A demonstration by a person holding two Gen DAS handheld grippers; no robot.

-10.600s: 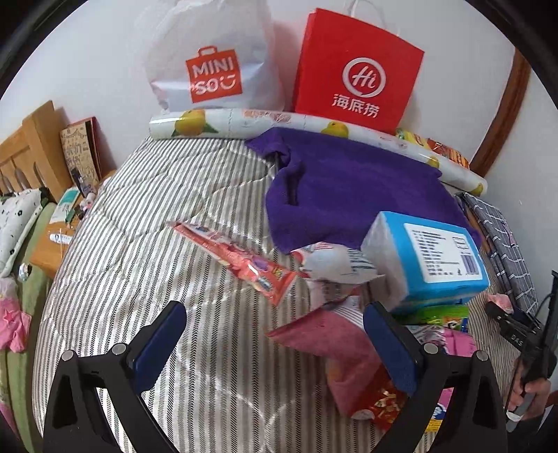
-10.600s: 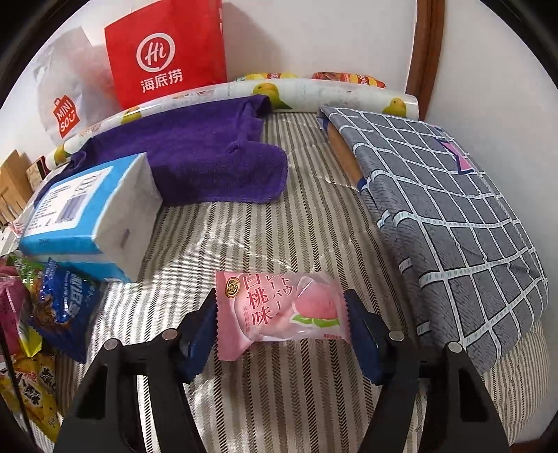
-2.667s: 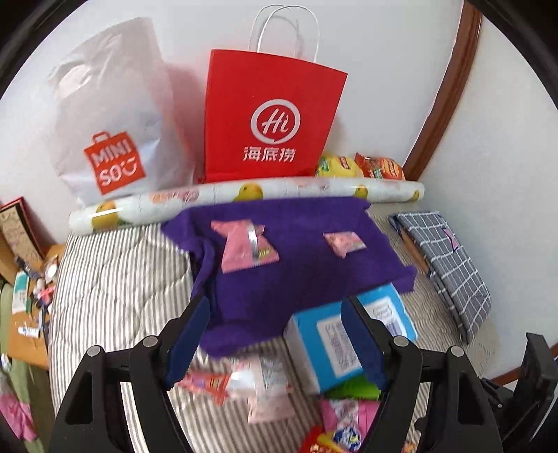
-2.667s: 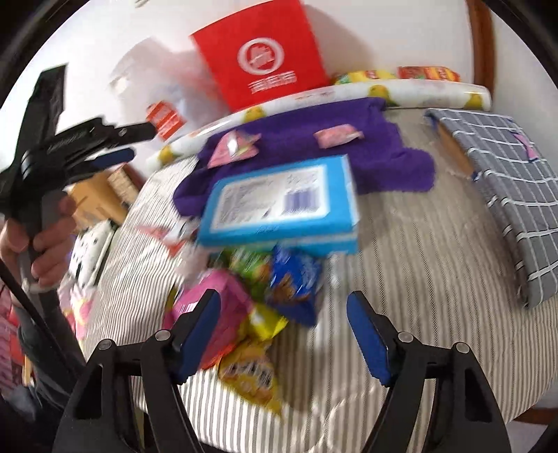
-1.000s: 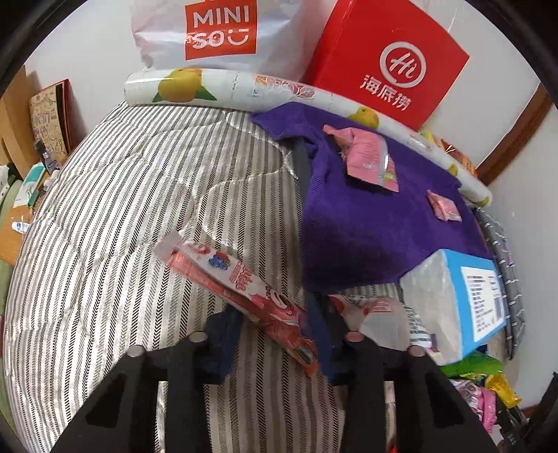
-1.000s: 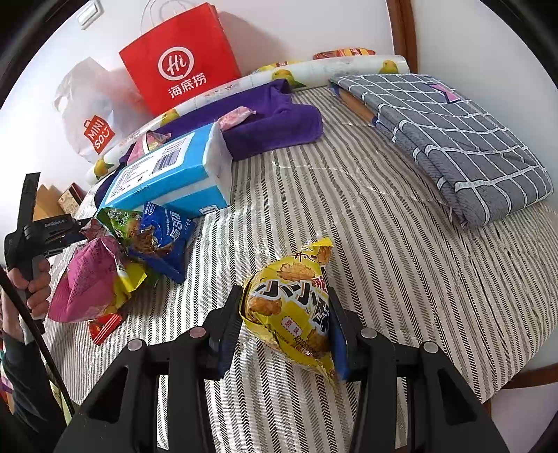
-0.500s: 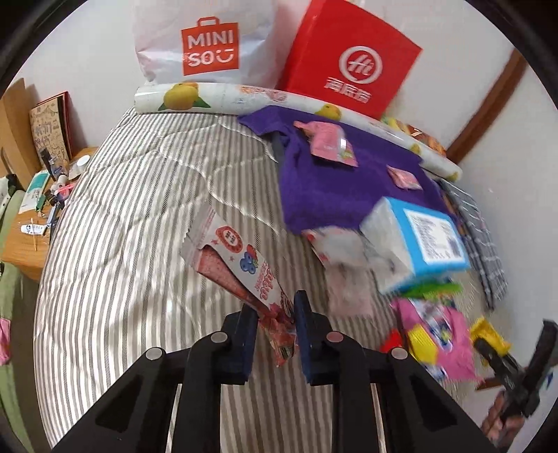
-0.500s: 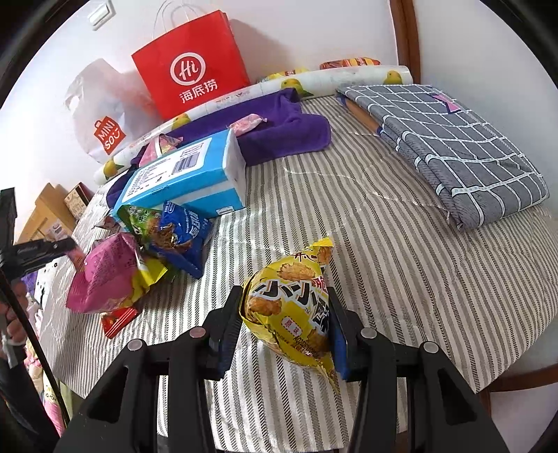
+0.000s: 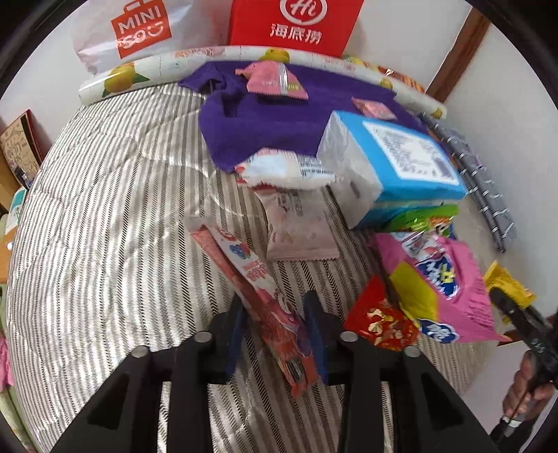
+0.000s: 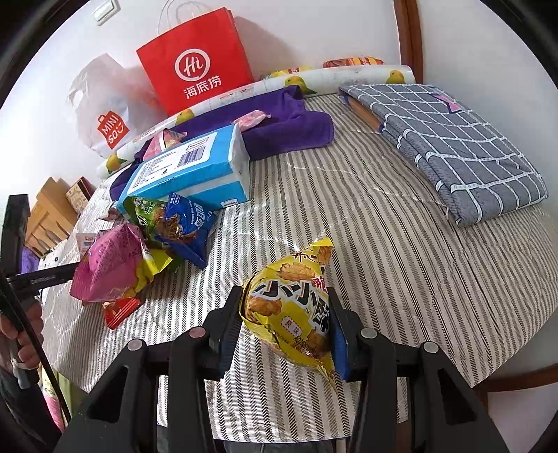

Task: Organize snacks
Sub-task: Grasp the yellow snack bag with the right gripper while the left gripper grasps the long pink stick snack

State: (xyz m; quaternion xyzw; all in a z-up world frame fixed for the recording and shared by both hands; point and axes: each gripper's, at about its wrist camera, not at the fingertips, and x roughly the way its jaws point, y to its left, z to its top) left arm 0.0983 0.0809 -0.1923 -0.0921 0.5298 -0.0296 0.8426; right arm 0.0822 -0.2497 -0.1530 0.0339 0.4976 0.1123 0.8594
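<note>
Nearer the pile now — red snack stick (image 9: 251, 282) between opening jaws, tip hidden.

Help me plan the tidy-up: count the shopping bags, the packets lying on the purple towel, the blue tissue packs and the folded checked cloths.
Shopping bags: 2 (white, red)
Packets on the purple towel: 2, both pink
Blue tissue packs: 1
Folded checked cloths: 1
Total: 6
</note>
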